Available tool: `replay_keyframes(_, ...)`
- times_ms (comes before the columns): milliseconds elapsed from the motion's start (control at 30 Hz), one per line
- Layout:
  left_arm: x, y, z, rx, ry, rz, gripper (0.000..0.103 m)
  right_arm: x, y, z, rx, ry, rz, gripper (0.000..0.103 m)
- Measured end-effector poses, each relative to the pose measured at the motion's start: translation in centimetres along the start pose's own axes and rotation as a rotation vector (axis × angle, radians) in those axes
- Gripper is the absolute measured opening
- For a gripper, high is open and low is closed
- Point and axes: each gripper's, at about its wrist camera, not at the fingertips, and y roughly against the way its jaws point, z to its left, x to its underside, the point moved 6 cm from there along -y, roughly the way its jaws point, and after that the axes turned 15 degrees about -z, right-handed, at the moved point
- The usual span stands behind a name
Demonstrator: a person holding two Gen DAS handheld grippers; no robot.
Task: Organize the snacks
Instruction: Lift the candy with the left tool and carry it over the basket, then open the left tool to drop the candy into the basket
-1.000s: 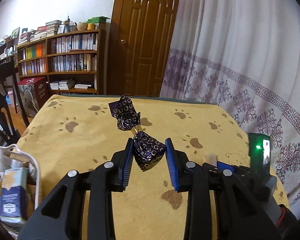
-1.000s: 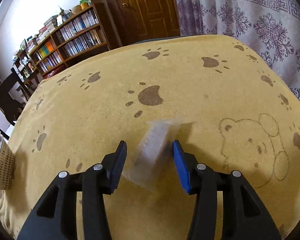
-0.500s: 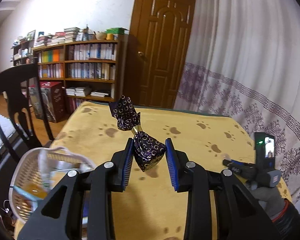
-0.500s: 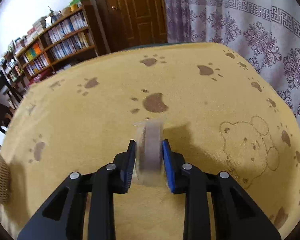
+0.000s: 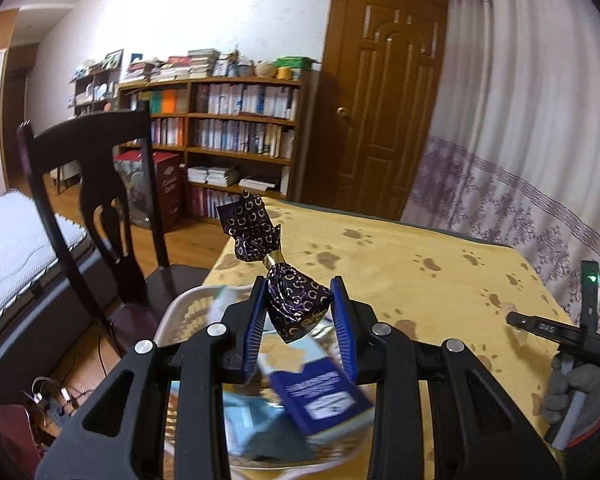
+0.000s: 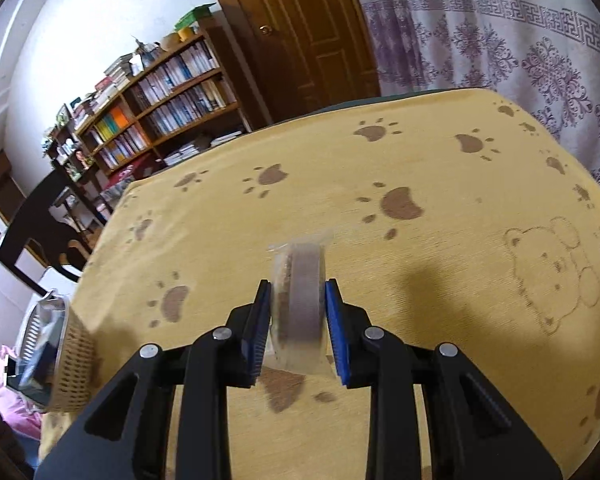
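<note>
A purple foil candy with gold rings point(image 5: 296, 300), tied at the neck, sits pinched in my left gripper point(image 5: 298, 320). It hangs over a white woven basket point(image 5: 180, 304) holding blue snack boxes point(image 5: 320, 396). My right gripper point(image 6: 298, 320) is shut on a round snack in a clear wrapper point(image 6: 300, 280), held on edge a little above the yellow paw-print cloth point(image 6: 420, 160). The basket point(image 6: 66, 364) shows at the table's left end in the right wrist view. The right gripper's body point(image 5: 556, 328) and a gloved hand point(image 5: 576, 392) appear at the far right of the left wrist view.
A dark wooden chair point(image 5: 88, 184) stands just left of the basket end of the table. A bookshelf point(image 5: 236, 128), a brown door point(image 5: 380, 100) and a patterned curtain point(image 5: 520, 160) lie beyond. The table edge drops off toward the curtain point(image 6: 560, 60).
My left gripper carried the candy leftward from above the cloth to over the basket. My right gripper closed on the clear-wrapped snack and raised it off the cloth.
</note>
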Motion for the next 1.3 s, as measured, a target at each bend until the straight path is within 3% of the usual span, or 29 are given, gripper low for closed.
replay_keyframes(200, 0.3, -0.8, 2.1, 0.003, 0.047, 0.044, 0.036, 0.3, 0.6, 1.2, -0.039, -0.008, 0.010, 0.027)
replay_keyframes(233, 0.4, -0.9, 2.1, 0.003, 0.055, 0.054, 0.043, 0.3, 0.7, 1.4, -0.044, -0.009, 0.010, 0.027)
replay_keyframes(267, 0.4, -1.0, 2.5, 0.001, 0.067, 0.057, 0.062, 0.4, 0.9, 1.6, -0.050, -0.009, 0.010, 0.027)
replay_keyframes(333, 0.3, -0.9, 2.9, -0.009, 0.092, 0.048, 0.075, 0.4, 1.1, 2.0, -0.066, -0.009, 0.012, 0.027)
replay_keyframes(700, -0.7, -0.3, 4.1, -0.035, 0.106, 0.008, 0.075, 0.3, 3.0, 5.9, -0.172, 0.011, 0.009, 0.027)
replay_keyframes(1300, -2.1, 1.8, 5.1, -0.037, 0.135, -0.054, 0.076, 1.8, 5.9, 17.2, -0.442, 0.071, 0.096, 0.027)
